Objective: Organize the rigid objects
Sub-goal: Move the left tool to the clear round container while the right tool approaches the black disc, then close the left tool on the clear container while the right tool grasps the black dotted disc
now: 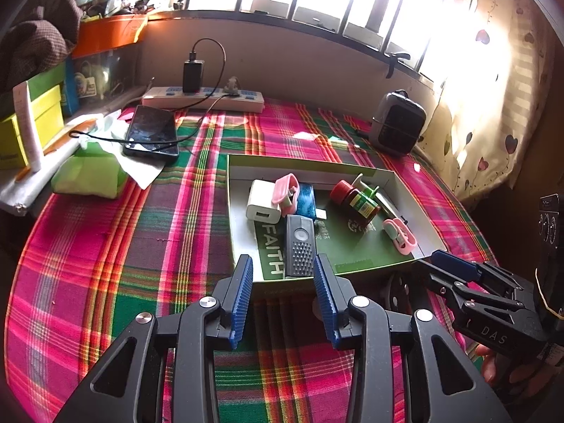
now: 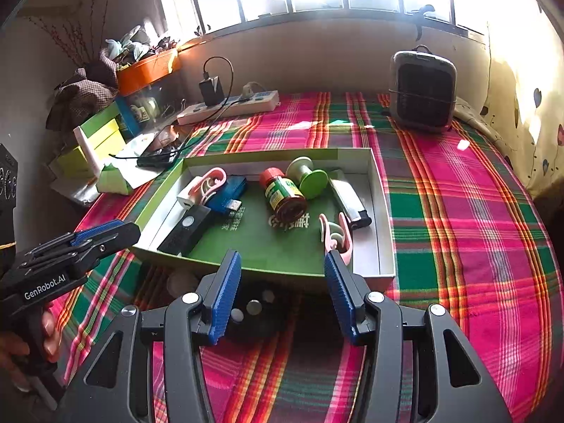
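Note:
A shallow green-lined box tray (image 1: 243, 162) (image 2: 384, 211) sits on the plaid cloth. In it lie a white charger (image 1: 262, 204), a pink clip (image 1: 285, 190), a blue USB device (image 1: 306, 200), a black remote-like stick (image 1: 299, 246) (image 2: 187, 229), a red-capped bottle (image 1: 354, 201) (image 2: 285, 194), a green spool (image 2: 306, 176), a silver lighter (image 2: 349, 199) and a second pink clip (image 2: 335, 236). My left gripper (image 1: 282, 264) (image 2: 105, 229) hovers open over the tray's near edge, in line with the black stick. My right gripper (image 2: 282, 261) (image 1: 444, 261) stands open at the near right corner, holding nothing.
A phone (image 1: 151, 130), a power strip (image 1: 202, 98) with a charger and cable, a green tissue pack (image 1: 88, 176) and stacked boxes (image 1: 31, 123) fill the far left. A small grey heater (image 2: 423, 95) stands at the back right. A dark object with round spots (image 2: 253, 306) lies before the tray.

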A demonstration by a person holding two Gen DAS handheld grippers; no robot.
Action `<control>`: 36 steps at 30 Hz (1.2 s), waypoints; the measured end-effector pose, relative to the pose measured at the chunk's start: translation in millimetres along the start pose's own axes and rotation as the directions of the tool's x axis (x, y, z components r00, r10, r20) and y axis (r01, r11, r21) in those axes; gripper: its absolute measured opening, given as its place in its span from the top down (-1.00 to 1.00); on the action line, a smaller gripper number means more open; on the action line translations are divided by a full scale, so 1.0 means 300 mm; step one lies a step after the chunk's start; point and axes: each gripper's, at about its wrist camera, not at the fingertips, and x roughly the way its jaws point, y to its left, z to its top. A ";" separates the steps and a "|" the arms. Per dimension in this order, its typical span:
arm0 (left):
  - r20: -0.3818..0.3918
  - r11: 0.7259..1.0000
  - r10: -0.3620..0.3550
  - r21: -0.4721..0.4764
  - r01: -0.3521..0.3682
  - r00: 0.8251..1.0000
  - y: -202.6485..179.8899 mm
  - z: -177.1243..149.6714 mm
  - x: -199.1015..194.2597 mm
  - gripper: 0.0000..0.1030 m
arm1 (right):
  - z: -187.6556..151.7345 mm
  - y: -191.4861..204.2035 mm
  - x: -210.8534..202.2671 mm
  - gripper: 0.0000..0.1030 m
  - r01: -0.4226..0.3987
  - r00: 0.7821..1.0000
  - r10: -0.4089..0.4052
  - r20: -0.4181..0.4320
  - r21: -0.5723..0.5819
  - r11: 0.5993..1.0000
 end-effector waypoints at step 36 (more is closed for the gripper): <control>-0.081 0.999 -0.040 -0.009 0.039 0.996 -0.003 -0.101 0.031 0.31 | -0.091 0.090 0.099 -0.14 0.105 0.988 -0.111 -0.103 -0.068 0.992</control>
